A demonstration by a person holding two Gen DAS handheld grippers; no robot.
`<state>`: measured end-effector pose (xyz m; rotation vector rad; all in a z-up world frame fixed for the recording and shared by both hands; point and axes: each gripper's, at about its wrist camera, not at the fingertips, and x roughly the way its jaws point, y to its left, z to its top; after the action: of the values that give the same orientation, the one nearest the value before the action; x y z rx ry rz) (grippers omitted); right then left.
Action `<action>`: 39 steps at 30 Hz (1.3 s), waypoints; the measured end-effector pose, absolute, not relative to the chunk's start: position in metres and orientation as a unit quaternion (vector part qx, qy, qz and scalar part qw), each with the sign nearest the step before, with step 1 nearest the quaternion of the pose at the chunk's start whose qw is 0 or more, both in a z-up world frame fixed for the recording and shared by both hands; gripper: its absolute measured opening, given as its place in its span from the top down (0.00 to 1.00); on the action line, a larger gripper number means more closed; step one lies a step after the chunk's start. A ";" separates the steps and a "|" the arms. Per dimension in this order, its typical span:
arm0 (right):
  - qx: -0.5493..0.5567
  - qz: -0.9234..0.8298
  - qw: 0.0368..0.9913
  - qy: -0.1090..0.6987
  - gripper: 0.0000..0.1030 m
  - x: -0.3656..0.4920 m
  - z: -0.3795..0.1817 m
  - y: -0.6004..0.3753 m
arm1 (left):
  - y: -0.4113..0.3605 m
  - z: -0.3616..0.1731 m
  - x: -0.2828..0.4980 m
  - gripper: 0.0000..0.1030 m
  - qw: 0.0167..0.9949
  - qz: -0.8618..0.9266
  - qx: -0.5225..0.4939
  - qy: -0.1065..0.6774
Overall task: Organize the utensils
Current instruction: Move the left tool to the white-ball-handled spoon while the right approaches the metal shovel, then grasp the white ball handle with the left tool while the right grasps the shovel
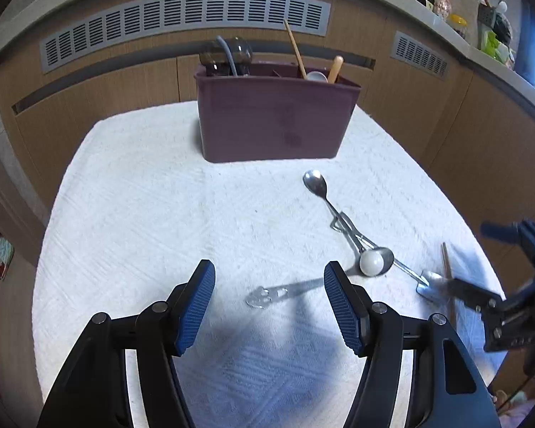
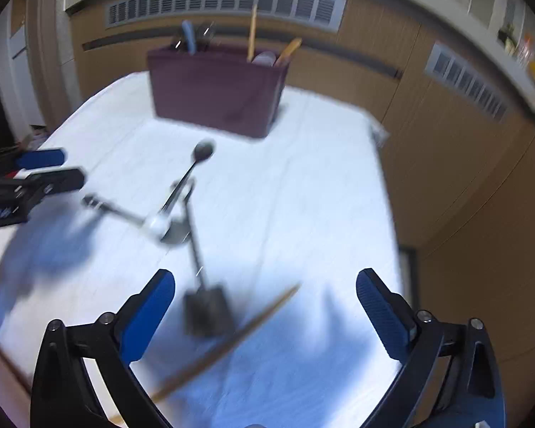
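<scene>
A maroon utensil caddy [image 1: 274, 121] stands at the far side of the white cloth [image 1: 160, 196] and holds wooden and dark utensils. Several loose metal utensils lie on the cloth: a spoon [image 1: 315, 183], a ladle with a white ball in its bowl [image 1: 376, 260], a flat opener-like piece [image 1: 278, 294] and a small shovel-shaped spoon [image 2: 207, 306]. A wooden chopstick [image 2: 232, 339] lies beside the shovel spoon. My left gripper [image 1: 267, 303] is open above the flat piece. My right gripper [image 2: 264, 317] is open over the shovel spoon and chopstick. The right view is blurred.
Wooden cabinet fronts with grey vents [image 1: 185, 18] rise behind the table. A counter [image 1: 456, 25] at upper right carries jars and bottles. The cloth's right edge [image 2: 385, 178] drops off next to the cabinets.
</scene>
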<state>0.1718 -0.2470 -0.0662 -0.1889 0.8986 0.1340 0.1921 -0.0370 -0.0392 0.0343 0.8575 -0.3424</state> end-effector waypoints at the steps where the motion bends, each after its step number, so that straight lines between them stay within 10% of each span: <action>1: -0.075 0.071 0.888 0.448 0.19 0.168 -0.071 -0.250 | -0.038 -0.040 0.191 0.38 0.893 -0.167 0.016 0.417; 8: -0.003 0.115 0.858 0.500 0.32 0.155 -0.094 -0.257 | -0.037 -0.041 0.188 0.35 0.889 -0.168 0.014 0.425; 15: -0.070 0.125 0.865 0.481 0.70 0.166 -0.094 -0.233 | -0.034 -0.044 0.190 0.35 0.884 -0.165 0.003 0.437; 33: -0.015 0.127 0.904 0.407 0.72 0.213 -0.047 -0.241 | -0.068 -0.045 0.181 0.36 0.881 -0.240 0.028 0.407; 39: -0.016 0.118 0.921 0.371 0.73 0.205 -0.020 -0.253 | -0.104 -0.052 0.187 0.52 0.881 -0.253 0.071 0.394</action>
<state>0.2054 -0.2535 -0.0199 -0.0319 0.7623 0.2428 0.1867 -0.1035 -0.0519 0.1488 0.8219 -0.5265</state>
